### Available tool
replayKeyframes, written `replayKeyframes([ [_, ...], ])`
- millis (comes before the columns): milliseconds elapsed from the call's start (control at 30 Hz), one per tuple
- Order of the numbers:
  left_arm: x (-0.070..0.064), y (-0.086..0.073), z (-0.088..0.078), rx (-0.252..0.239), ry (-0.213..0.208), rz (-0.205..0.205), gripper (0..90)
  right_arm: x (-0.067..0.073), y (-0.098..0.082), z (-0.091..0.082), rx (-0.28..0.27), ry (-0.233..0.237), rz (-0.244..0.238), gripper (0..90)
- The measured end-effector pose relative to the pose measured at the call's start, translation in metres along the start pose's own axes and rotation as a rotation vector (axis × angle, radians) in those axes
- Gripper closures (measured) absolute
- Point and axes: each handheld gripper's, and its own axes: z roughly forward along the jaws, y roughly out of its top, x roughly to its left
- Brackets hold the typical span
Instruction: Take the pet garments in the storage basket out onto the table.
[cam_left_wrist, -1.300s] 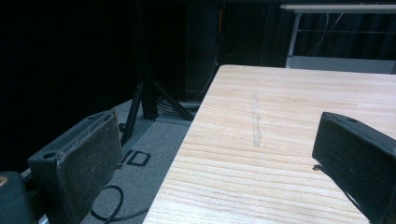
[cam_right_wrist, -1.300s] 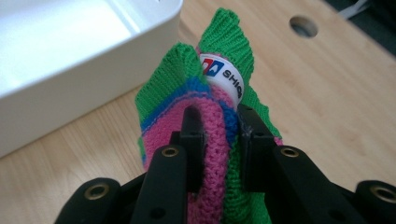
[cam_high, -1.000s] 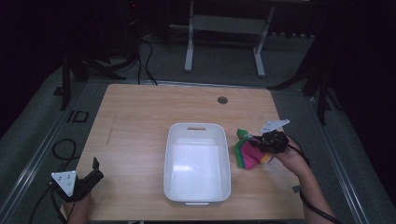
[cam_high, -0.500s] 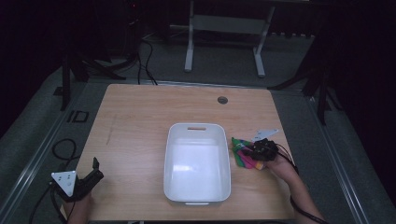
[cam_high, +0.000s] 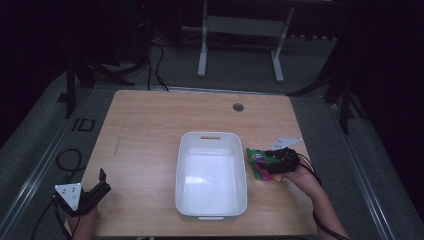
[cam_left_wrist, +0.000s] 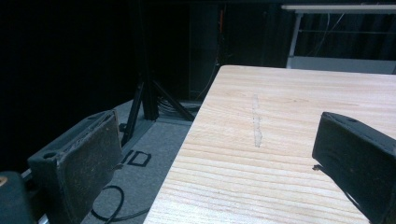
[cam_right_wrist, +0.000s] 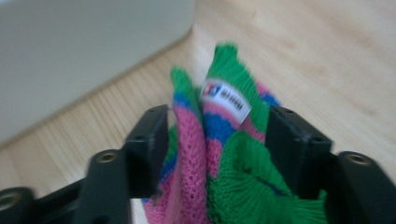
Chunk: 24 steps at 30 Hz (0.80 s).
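Right of the white rectangular plastic tub (cam_high: 211, 172) on the wooden worktop (cam_high: 150, 130) | pink-green-blue knitted cloth (cam_right_wrist: 219, 154) sits between the right hand-held gripper (cam_right_wrist: 212, 135) jaws, bunched, apparently gripped | tub just beside, leftward | left hand-held gripper (cam_left_wrist: 219, 158) wide, far corner.

Dim room, walls black. Light wooden table (cam_high: 150, 125) lit from above, round grommet hole (cam_high: 238, 107) near far edge, faint scuff (cam_left_wrist: 255, 122) toward left edge. Grey carpet floor (cam_high: 40, 150) around table. Grey metal stand (cam_high: 240, 30) with two legs beyond far edge. Black tripod legs (cam_high: 75, 75) off far left corner, more off far right. Black cables (cam_high: 155, 60) on floor behind table, cable loop (cam_high: 67, 155) left of it.
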Motion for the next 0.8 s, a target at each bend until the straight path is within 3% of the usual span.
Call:
replayKeyframes([
  [100, 0.0, 0.0, 0.0, 0.0, 0.0, 0.0, 1.9, 0.0, 0.002, -0.009, -0.032, -0.004, 0.011, 29.3],
  [167, 0.0, 0.0, 0.0, 0.001, 0.0, -0.001, 1.9, 0.0, 0.002, -0.023, -0.069, -0.006, 0.035, 20.7],
  [300, 0.0, 0.0, 0.0, 0.001, 0.0, -0.001, 1.9, -0.002, -0.001, -0.03, -0.083, -0.005, 0.062, 18.7],
  [333, 0.0, 0.0, 0.0, 0.0, 0.0, -0.001, 1.9, -0.003, -0.007, -0.039, -0.106, -0.001, 0.07, 12.2],
  [500, 0.0, 0.0, 0.0, 0.0, 0.001, 0.0, 1.9, -0.009, -0.023, -0.052, -0.15, -0.045, 0.124, 12.2],
  [800, 0.0, 0.0, 0.0, 0.0, 0.001, 0.0, 1.9, -0.016, -0.052, -0.065, -0.229, -0.166, 0.217, 12.0],
])
